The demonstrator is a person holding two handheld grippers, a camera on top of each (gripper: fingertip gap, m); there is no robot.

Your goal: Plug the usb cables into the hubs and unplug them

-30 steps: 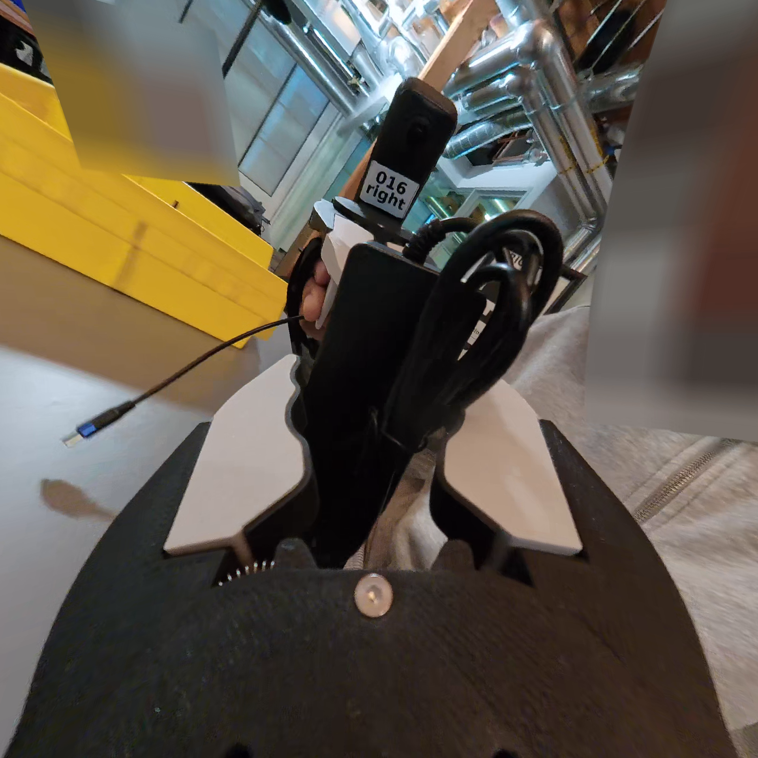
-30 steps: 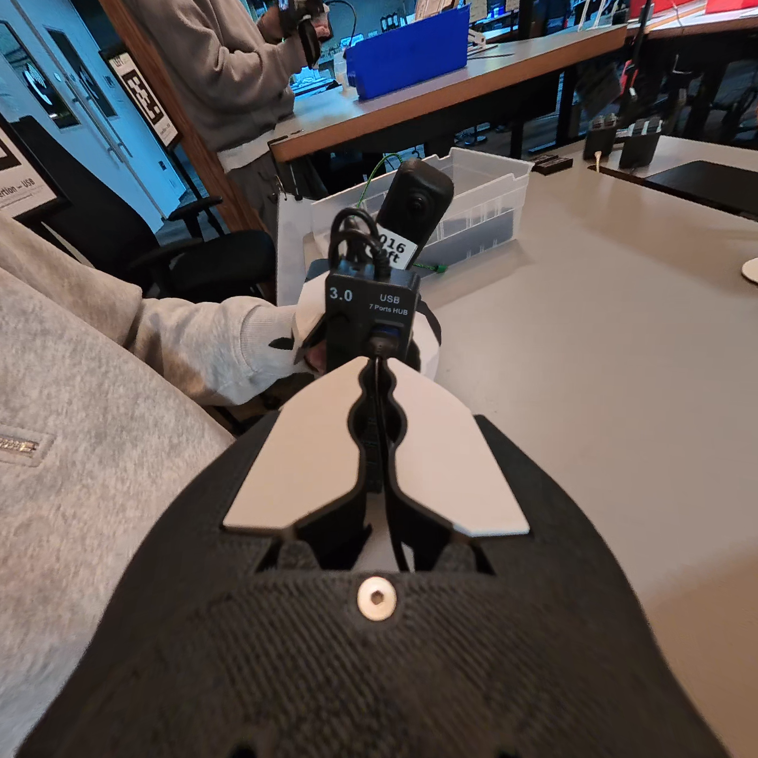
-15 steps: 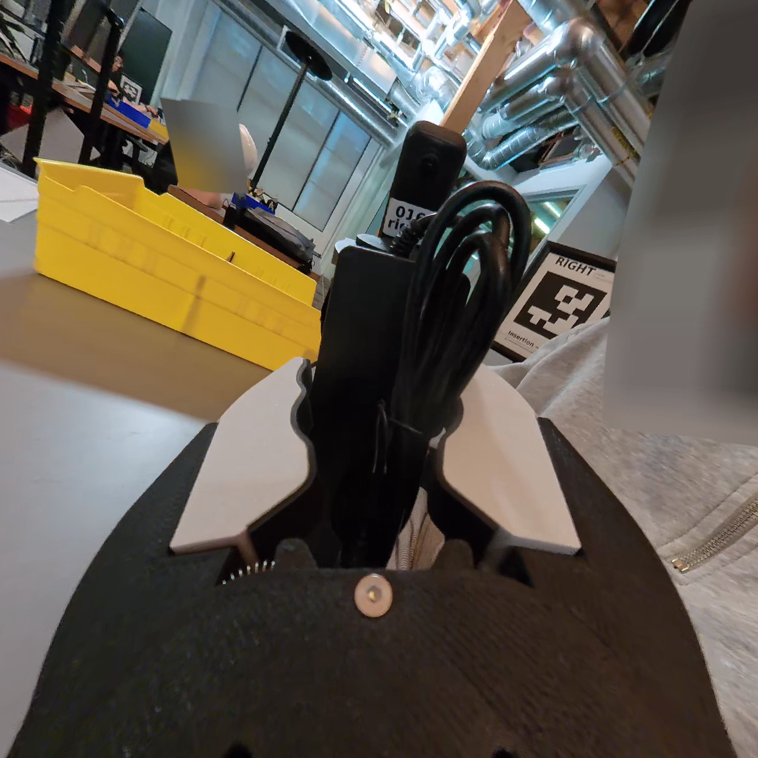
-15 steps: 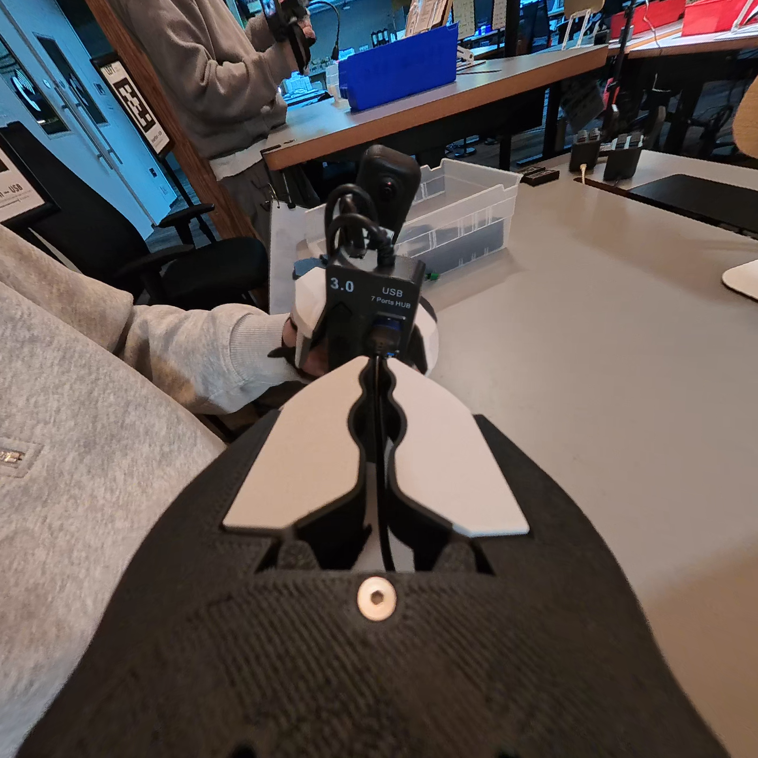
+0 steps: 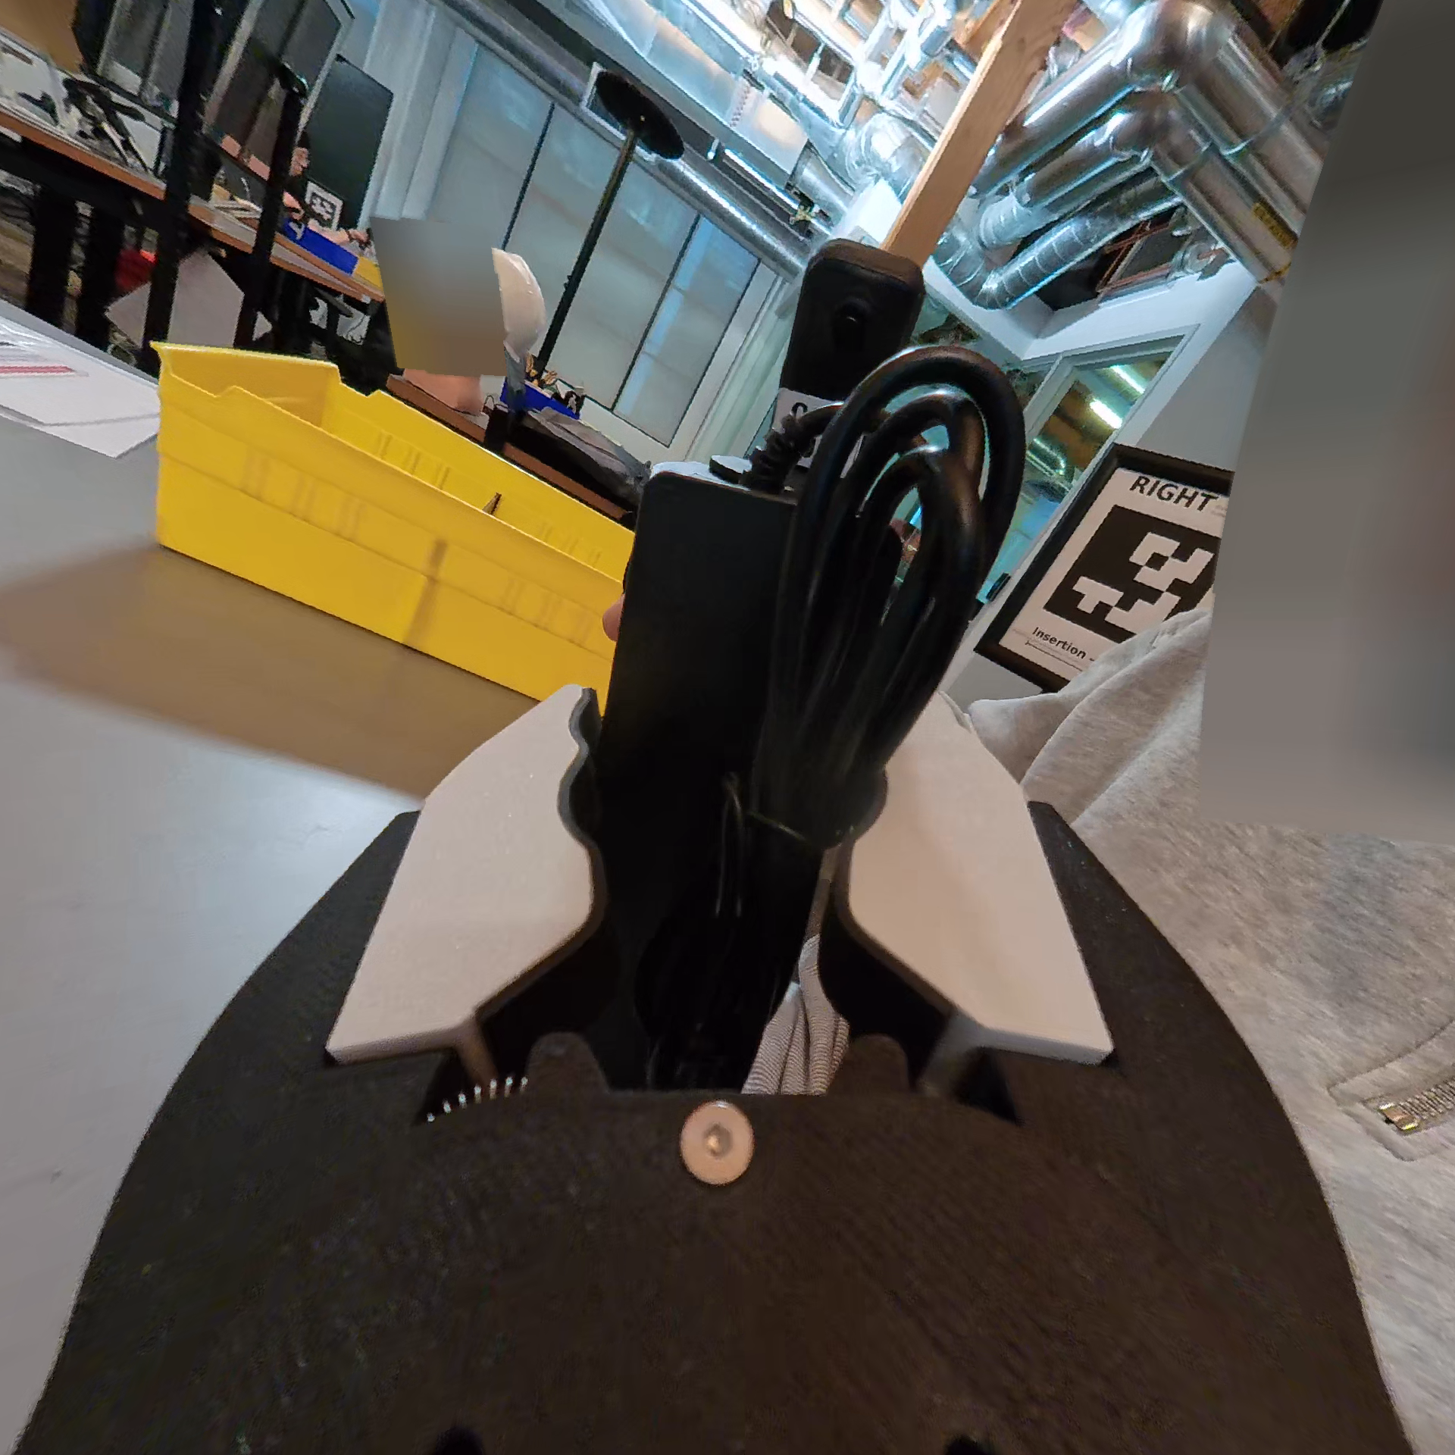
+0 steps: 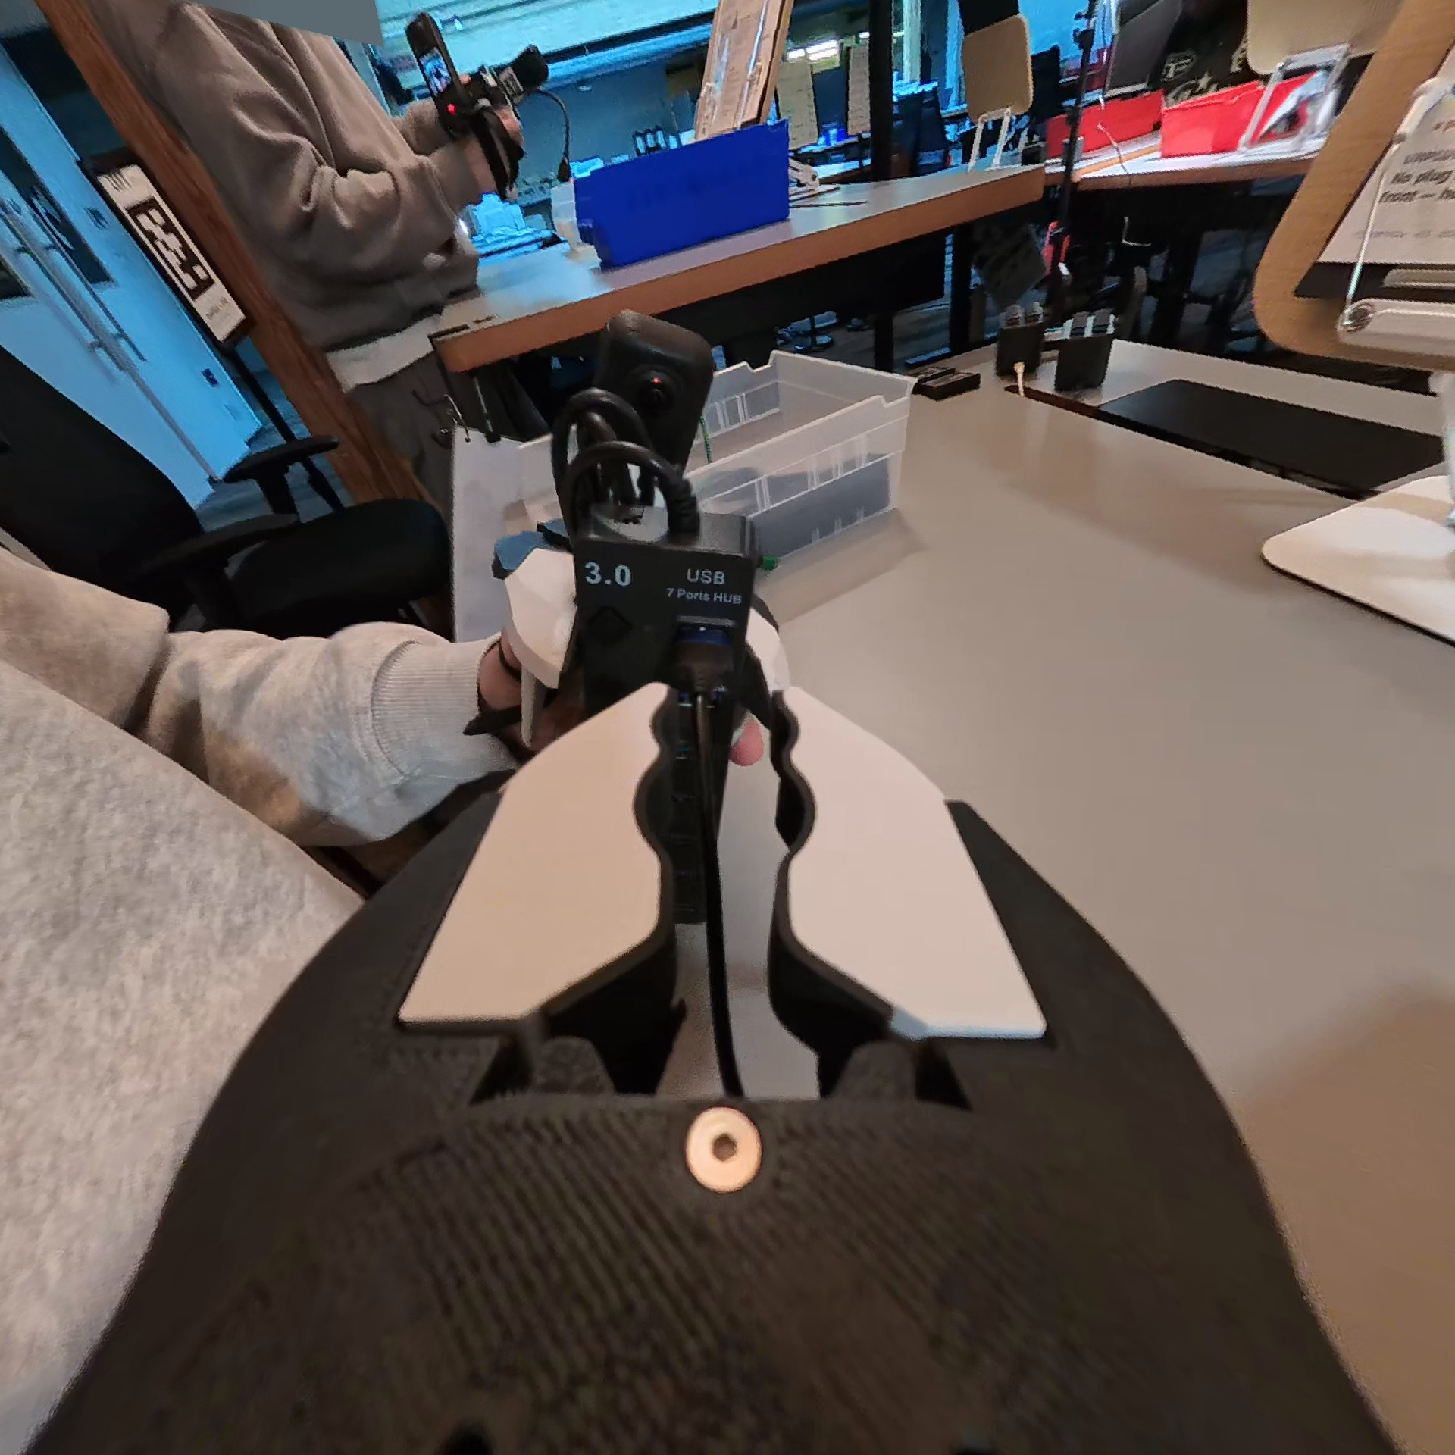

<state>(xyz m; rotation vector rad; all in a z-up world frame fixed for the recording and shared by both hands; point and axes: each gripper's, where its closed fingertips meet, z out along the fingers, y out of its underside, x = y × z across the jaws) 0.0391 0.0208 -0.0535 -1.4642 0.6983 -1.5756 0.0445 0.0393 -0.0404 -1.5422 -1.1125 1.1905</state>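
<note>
My left gripper (image 5: 756, 701) is shut on a black USB hub (image 5: 693, 669) and holds it upright above the table, together with the hub's own coiled black cable (image 5: 890, 590). In the right wrist view the hub (image 6: 661, 590) faces me between the left gripper's white fingers (image 6: 543, 622). A black USB plug (image 6: 701, 653) sits in the hub's top port. Its thin cable (image 6: 718, 905) runs back between the fingers of my right gripper (image 6: 720, 701), which are open and apart from it on both sides.
A yellow bin (image 5: 354, 488) stands on the grey table (image 6: 1102, 708) to the left. A clear bin (image 6: 795, 457) is behind the hub. A white stand base (image 6: 1370, 551) is at far right. A black chair (image 6: 315, 551) and a standing person (image 6: 331, 197) are at back left.
My right gripper's fingers have opened and let go of the cable; the plug stays in the hub. The left gripper still holds the hub and has tilted down a little.
</note>
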